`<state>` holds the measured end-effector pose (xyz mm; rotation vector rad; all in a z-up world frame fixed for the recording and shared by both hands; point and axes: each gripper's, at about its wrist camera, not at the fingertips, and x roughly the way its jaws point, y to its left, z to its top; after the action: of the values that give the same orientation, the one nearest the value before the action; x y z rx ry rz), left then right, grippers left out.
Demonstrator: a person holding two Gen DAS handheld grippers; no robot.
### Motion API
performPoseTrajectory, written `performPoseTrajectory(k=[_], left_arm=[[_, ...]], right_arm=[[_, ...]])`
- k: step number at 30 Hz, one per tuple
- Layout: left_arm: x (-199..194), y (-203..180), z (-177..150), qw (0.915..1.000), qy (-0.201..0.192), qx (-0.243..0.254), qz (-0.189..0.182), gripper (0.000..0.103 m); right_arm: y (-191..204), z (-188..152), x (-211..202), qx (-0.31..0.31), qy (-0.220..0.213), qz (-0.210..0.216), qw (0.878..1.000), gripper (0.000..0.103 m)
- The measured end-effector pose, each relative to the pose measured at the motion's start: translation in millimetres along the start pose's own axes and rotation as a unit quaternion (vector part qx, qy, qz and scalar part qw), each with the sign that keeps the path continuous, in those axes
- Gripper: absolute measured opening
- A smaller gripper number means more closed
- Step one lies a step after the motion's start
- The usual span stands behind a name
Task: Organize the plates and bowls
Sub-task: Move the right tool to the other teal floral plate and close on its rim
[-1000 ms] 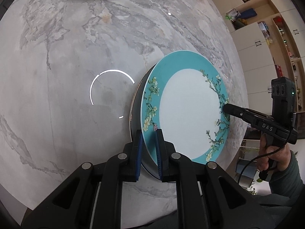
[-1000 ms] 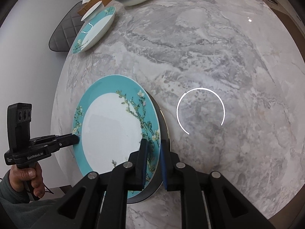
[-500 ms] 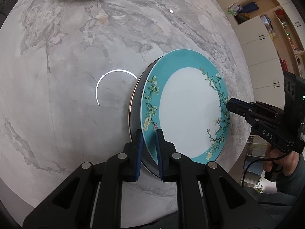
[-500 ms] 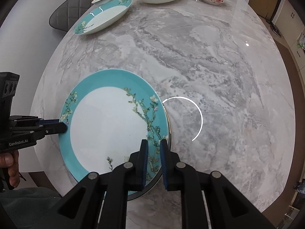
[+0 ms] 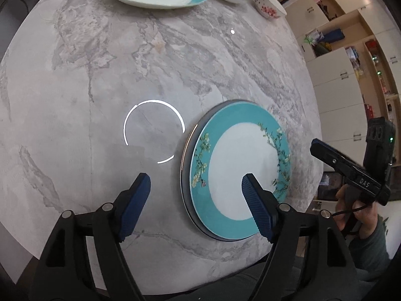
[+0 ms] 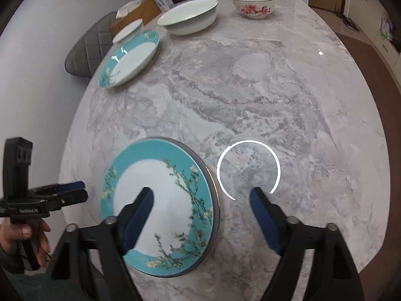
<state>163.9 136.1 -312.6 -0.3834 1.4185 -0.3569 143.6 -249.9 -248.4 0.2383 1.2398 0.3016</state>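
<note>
Released plate (image 5: pixel 240 165) below hand-held gripper (image 5: pixel 195 183)

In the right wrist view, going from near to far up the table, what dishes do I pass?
Near teal plate → far teal plate → small white plate → big white bowl → flowered bowl.

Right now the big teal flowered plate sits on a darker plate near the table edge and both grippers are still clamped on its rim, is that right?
Not quite. The teal flowered plate does sit on the darker plate, but neither the left gripper nor the right gripper clamps it; both wrist views show jaws opening, pads off the rim.
</note>
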Motion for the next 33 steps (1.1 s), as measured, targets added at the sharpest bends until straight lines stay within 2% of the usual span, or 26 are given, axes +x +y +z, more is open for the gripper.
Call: performPoseTrajectory(k=[1, 3, 6, 7, 9, 12, 14, 16, 19, 21, 24, 26, 28, 33], left_arm=[[-7, 4, 4, 0.9999, -0.011, -0.011, -0.008, 0.086], [-18, 12, 16, 0.9989, -0.021, -0.032, -0.026, 0.103], [-38, 20, 35, 0.9954, -0.077, -0.039, -0.041, 0.103], [-45, 22, 42, 0.9934, -0.098, -0.040, -0.044, 0.103], [-55, 28, 56, 0.9886, -0.134, -0.047, -0.049, 0.103], [-57, 42, 85, 0.9865, -0.140, -0.073, -0.045, 0.103], [-56, 58, 105, 0.9856, -0.131, -0.096, -0.046, 0.103], [-53, 71, 129, 0.9866, -0.118, -0.108, -0.029, 0.103], [-57, 86, 160, 0.9855, -0.128, -0.111, -0.004, 0.103], [-58, 96, 181, 0.9836, -0.139, -0.114, 0.012, 0.103], [-50, 115, 214, 0.9822, -0.135, -0.131, 0.006, 0.103], [-39, 130, 232, 0.9821, -0.115, -0.149, 0.010, 0.103], [-32, 139, 249, 0.9829, -0.113, -0.145, 0.015, 0.103], [-24, 149, 276, 0.9854, -0.110, -0.129, 0.009, 0.102]], right_arm=[[-5, 3, -4, 0.019, -0.009, 0.022, 1.000, 0.103], [-11, 13, -8, 0.047, -0.014, 0.060, 0.997, 0.103], [-18, 29, -9, 0.090, -0.022, 0.129, 0.987, 0.103], [-20, 35, -9, 0.103, -0.035, 0.150, 0.983, 0.103], [-19, 47, -10, 0.120, -0.071, 0.165, 0.976, 0.103], [-11, 70, -10, 0.108, -0.101, 0.172, 0.974, 0.103], [-2, 92, -2, 0.092, -0.084, 0.175, 0.977, 0.103], [5, 116, 14, 0.095, -0.048, 0.181, 0.978, 0.103], [12, 146, 33, 0.102, -0.046, 0.185, 0.976, 0.103], [18, 167, 47, 0.091, -0.043, 0.171, 0.980, 0.101], [25, 193, 70, 0.085, -0.043, 0.167, 0.981, 0.101], [29, 210, 91, 0.084, -0.027, 0.167, 0.982, 0.101], [36, 223, 112, 0.078, -0.010, 0.164, 0.983, 0.100], [45, 239, 144, 0.072, 0.003, 0.176, 0.982, 0.087]])
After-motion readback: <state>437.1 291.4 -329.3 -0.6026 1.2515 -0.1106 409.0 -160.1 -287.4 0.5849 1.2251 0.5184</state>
